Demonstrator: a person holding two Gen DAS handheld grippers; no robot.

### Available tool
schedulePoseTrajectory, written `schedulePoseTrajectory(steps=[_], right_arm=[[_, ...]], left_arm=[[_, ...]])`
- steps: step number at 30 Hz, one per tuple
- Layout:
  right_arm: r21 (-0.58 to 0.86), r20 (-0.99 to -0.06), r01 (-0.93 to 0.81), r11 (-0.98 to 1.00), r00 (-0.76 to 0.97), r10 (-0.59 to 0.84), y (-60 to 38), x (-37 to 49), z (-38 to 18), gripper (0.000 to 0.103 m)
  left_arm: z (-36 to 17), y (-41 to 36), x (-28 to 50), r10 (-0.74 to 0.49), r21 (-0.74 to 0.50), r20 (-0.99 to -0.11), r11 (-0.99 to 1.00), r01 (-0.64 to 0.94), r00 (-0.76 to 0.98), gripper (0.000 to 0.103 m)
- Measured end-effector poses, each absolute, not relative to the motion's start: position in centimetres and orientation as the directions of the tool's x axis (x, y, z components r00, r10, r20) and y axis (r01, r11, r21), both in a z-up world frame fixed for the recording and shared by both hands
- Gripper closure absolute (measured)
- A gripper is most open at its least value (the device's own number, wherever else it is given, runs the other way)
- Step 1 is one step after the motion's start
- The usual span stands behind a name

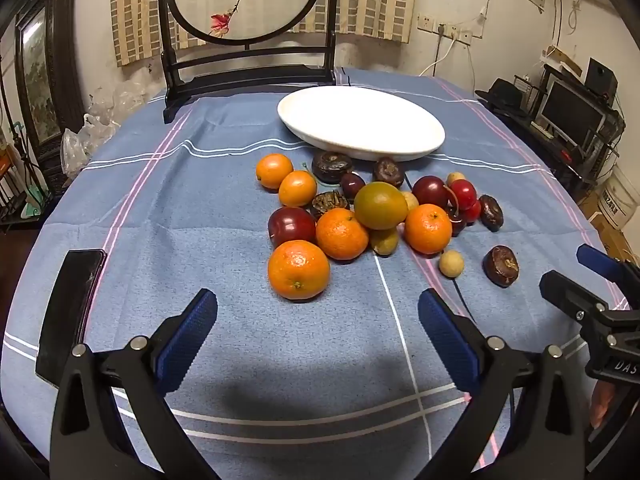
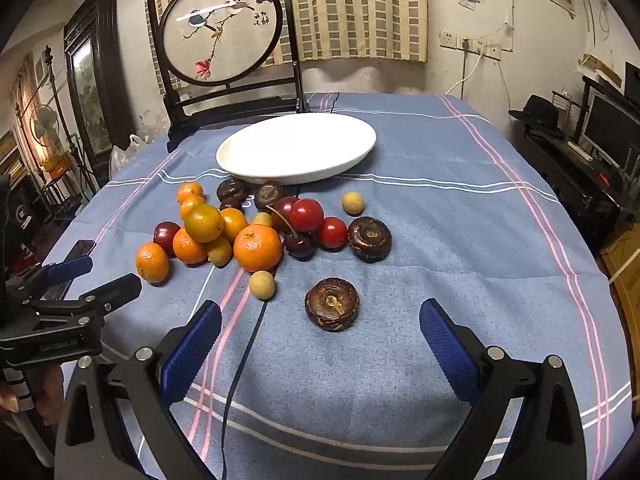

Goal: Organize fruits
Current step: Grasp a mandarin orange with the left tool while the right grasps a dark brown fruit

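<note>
A pile of mixed fruit lies on the blue cloth in front of an empty white plate [image 1: 362, 122] [image 2: 298, 148]: oranges, dark plums, red cherries, brown water chestnuts and small yellow longans. My left gripper [image 1: 318, 320] is open and empty, just short of the nearest orange [image 1: 299, 269]. My right gripper [image 2: 320, 334] is open and empty, with a lone water chestnut [image 2: 332, 304] just ahead between its fingers. Each gripper shows at the edge of the other's view, the right one [image 1: 576, 276] and the left one [image 2: 90, 276].
A dark framed bird-painting screen [image 1: 246, 20] stands behind the plate. A black phone [image 1: 70, 308] lies on the cloth at the left. A thin black cord [image 2: 240, 364] runs across the cloth near me. The table drops off at the right, toward shelves with monitors.
</note>
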State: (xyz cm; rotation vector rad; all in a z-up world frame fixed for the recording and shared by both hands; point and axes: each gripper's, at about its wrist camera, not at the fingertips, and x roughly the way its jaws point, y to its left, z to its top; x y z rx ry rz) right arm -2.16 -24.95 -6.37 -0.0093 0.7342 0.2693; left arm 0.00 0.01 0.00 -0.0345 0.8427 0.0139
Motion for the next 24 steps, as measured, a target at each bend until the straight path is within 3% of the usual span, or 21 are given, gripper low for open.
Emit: schedulePoseTrajectory(steps=[24], right_arm=[[0.091, -0.666, -0.259, 0.961, 0.702, 0.253, -24.7, -2.33, -6.4, 0.003]], left_arm=[[0.23, -0.06, 0.21, 0.007, -0.01, -0.75, 1.0, -0.023, 0.661, 0.004]])
